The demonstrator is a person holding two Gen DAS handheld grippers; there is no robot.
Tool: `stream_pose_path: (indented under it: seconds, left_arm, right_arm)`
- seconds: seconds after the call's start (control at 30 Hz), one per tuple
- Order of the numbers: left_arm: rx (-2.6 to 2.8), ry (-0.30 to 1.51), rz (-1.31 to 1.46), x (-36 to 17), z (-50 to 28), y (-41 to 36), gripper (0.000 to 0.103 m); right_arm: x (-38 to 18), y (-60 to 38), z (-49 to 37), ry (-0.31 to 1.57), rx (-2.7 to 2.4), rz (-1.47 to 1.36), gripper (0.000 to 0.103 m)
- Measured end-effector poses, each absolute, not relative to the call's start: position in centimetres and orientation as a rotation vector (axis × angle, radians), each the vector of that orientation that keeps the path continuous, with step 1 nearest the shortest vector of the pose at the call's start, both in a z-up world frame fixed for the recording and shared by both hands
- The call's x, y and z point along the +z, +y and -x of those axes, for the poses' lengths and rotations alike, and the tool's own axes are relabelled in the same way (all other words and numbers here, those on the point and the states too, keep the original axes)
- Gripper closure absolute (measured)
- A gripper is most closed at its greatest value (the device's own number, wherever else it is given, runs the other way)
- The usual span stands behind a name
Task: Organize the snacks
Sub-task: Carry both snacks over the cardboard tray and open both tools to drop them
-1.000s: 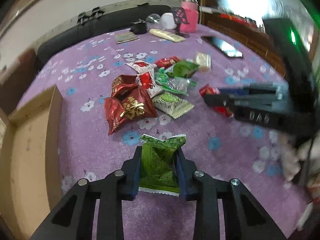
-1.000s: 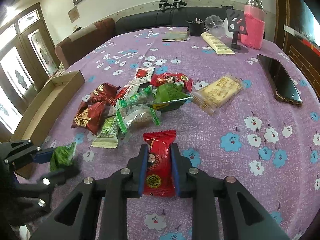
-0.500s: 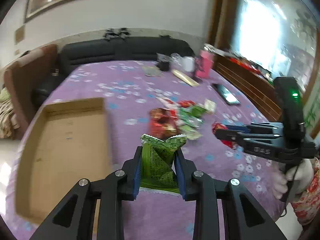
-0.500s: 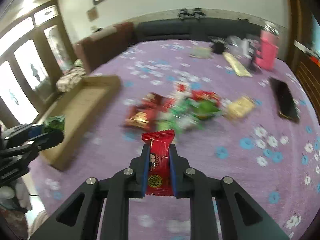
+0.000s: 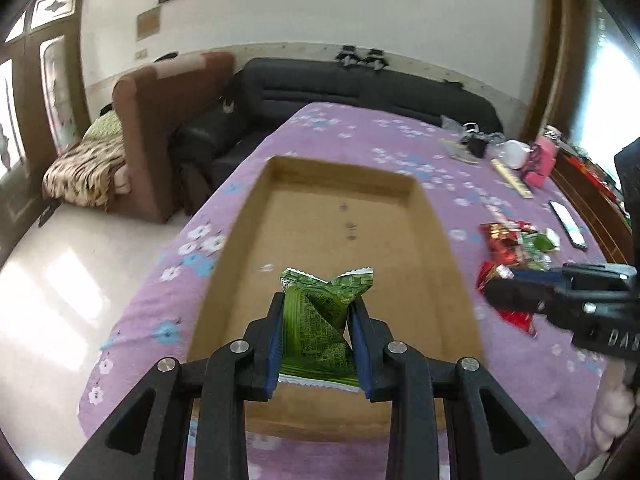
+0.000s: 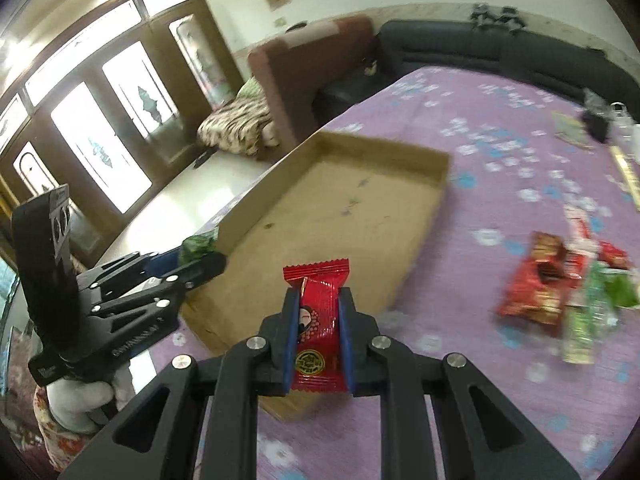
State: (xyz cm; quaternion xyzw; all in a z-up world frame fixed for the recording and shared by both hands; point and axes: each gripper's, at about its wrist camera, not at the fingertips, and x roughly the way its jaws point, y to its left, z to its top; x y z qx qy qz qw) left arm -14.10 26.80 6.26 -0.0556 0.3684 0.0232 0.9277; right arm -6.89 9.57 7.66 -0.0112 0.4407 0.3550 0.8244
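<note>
My left gripper (image 5: 316,312) is shut on a green snack packet (image 5: 320,320) and holds it above the near end of a shallow cardboard box (image 5: 344,240). My right gripper (image 6: 318,312) is shut on a red snack packet (image 6: 318,332), above the box's near right corner (image 6: 332,232). The left gripper also shows in the right wrist view (image 6: 200,258), at the box's left edge with the green packet (image 6: 198,244). The right gripper shows in the left wrist view (image 5: 516,292), right of the box. The box is empty inside.
A pile of red and green snack packets (image 6: 560,288) lies on the purple flowered tablecloth (image 5: 360,132) right of the box. A phone (image 5: 568,224), a pink jar (image 5: 540,160) and small items stand at the far right. A brown armchair (image 5: 168,120) and a black sofa (image 5: 360,84) border the table.
Both grippers have swung left from the snack pile to over the cardboard box, each still holding its packet. The box now fills the middle of both views.
</note>
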Motion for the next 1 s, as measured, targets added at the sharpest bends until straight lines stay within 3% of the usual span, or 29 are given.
stream_pose_path:
  seconds: [0.27,0.53,0.6,0.67,0.9,1.0]
  left_arm:
    - [0.060,0.802,0.147,3.8,12.7,29.1,0.071]
    - [0.086,0.818,0.184,3.4,12.4,29.8,0.070]
    - [0.089,0.815,0.197,3.6,12.5,29.9,0.062]
    - [0.099,0.803,0.198,3.9,12.9,29.9,0.048]
    - [0.080,0.739,0.210,6.9,14.3,28.8,0.045]
    - [0.045,0.707,0.206,8.2,14.9,27.6,0.045]
  right_arm:
    - [3.4,14.6,5.9,1.027,0.753,0.079,0.085]
    - [2.6,15.3,6.0,1.036,0.755,0.073,0.084]
    - [2.9,15.3,6.2,1.031,0.765,0.062,0.082]
    - [3.5,15.0,6.6,1.014,0.772,0.059,0.073]
    - [6.5,11.4,7.4,0.918,0.766,0.018,0.070]
    - [8.0,7.3,7.1,0.871,0.718,-0.036,0.063]
